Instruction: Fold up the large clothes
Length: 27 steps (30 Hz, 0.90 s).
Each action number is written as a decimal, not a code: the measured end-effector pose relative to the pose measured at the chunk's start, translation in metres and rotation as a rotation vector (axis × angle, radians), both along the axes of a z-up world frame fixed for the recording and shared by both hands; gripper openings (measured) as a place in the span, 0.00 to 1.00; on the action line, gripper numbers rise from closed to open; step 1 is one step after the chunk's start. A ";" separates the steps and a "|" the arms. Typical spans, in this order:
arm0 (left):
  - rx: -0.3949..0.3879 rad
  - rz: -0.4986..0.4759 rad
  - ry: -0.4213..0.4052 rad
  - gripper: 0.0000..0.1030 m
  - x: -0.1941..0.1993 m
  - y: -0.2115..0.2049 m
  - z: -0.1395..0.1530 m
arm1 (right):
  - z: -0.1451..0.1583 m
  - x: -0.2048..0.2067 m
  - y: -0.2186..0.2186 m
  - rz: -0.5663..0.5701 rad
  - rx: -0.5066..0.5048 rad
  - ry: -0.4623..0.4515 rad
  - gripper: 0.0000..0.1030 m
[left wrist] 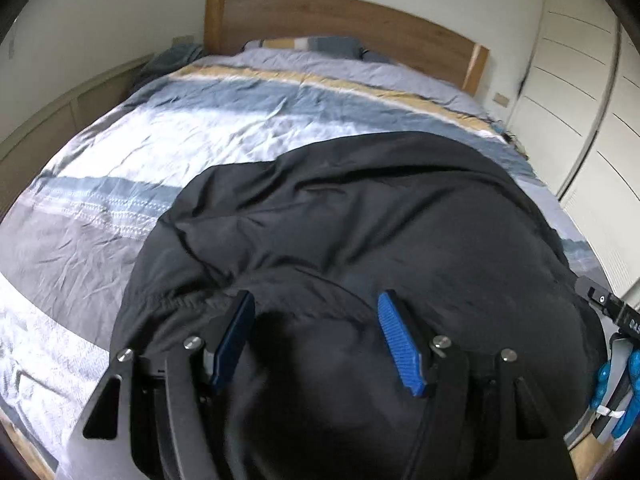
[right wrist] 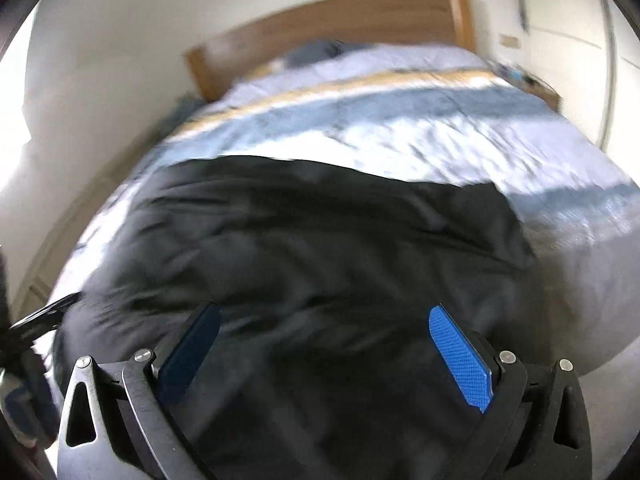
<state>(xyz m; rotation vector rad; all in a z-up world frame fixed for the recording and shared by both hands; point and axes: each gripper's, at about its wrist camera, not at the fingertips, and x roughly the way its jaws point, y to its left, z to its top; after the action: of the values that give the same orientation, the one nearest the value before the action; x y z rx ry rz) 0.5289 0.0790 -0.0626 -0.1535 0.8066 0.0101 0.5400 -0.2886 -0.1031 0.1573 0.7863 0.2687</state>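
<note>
jacket (left wrist: 360,216) lies black on striped bed (left wrist: 120,168), left gripper (left wrist: 320,340) and right gripper (right wrist: 332,352) gaping empty above.

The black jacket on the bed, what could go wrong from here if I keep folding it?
The black jacket lies bunched and creased on the striped duvet, so a fold made now may lock in the wrinkles. Both the left gripper and the right gripper are open above the fabric, so a closing pinch might catch several layers at once. The jacket's near end looks to reach the bed's edge, so it might slide off.
</note>
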 end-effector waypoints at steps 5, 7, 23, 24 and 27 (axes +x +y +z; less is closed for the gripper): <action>0.037 -0.021 -0.015 0.61 -0.013 -0.013 -0.004 | -0.005 -0.029 0.035 0.103 -0.041 -0.035 0.99; 0.036 -0.026 -0.014 0.61 -0.015 -0.012 -0.010 | -0.017 -0.031 0.033 0.099 -0.025 -0.017 0.99; 0.052 -0.018 -0.036 0.62 -0.030 -0.009 -0.024 | -0.028 -0.057 -0.027 -0.079 -0.019 0.020 1.00; 0.055 -0.018 -0.037 0.62 -0.031 -0.009 -0.024 | -0.024 -0.062 -0.023 -0.063 -0.004 0.008 1.00; 0.058 -0.017 -0.036 0.62 -0.033 -0.007 -0.025 | -0.015 -0.072 -0.003 -0.006 0.015 -0.027 1.00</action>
<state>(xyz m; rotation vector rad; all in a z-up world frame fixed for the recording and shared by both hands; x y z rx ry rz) 0.4959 0.0716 -0.0877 -0.0913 0.7711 0.0148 0.4679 -0.2920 -0.1179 0.1693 0.7575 0.2708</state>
